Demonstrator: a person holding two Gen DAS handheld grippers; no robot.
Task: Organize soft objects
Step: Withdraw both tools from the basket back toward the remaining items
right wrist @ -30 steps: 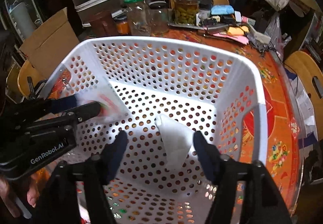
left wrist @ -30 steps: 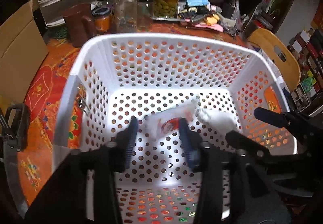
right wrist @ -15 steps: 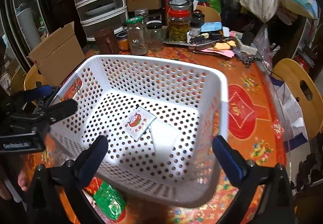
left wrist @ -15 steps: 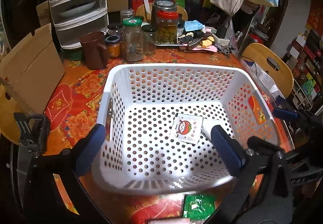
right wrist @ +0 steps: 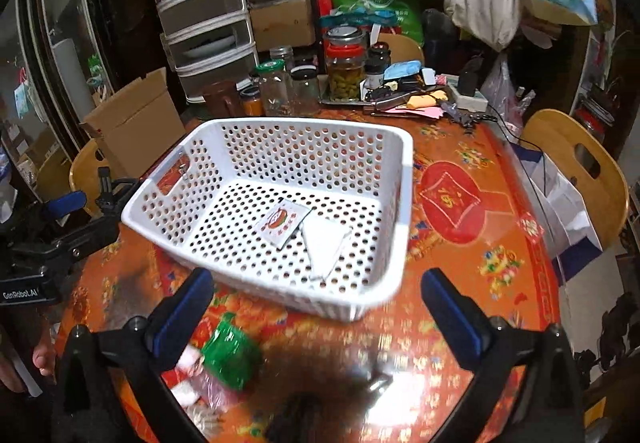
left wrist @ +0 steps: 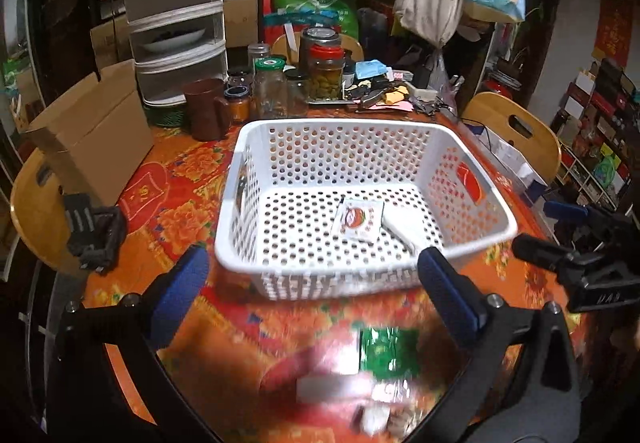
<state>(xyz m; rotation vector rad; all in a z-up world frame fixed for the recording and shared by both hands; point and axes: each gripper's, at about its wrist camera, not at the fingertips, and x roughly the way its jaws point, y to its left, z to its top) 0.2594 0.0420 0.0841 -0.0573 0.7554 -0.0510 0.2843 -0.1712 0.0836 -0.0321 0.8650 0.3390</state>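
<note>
Two soft packets lie on the floor of the white basket [left wrist: 472, 171]: a printed sachet [left wrist: 357, 218] with a red round picture, and a plain white packet [left wrist: 404, 228] touching its right edge. Both look flat, thin and light, likely limp and a little slick, so they would bend instead of holding shape when lifted.

More packets wait on the table in front of the basket's near wall. A green packet [right wrist: 230, 357] lies there on top of a pinkish-white wrapper [right wrist: 192, 387], though blur hides their edges. These too look like light, crinkly pouches. A sensible hold would be across a free edge or corner of the green one, pinching only as firmly as needed, since a filled pouch may slide out of smooth pads or burst if squeezed at its middle.

The left gripper [left wrist: 312, 287] hangs over the near table edge with its blue pads spread wide and nothing between them. The right gripper [right wrist: 316, 303] stands just the same, wide apart and empty, above the near corner of the basket. The table [right wrist: 492, 211] wears an orange flowered cover. Behind the basket stand glass jars [left wrist: 272, 83], a brown mug [left wrist: 208, 109] and a cardboard box [left wrist: 92, 135].
</note>
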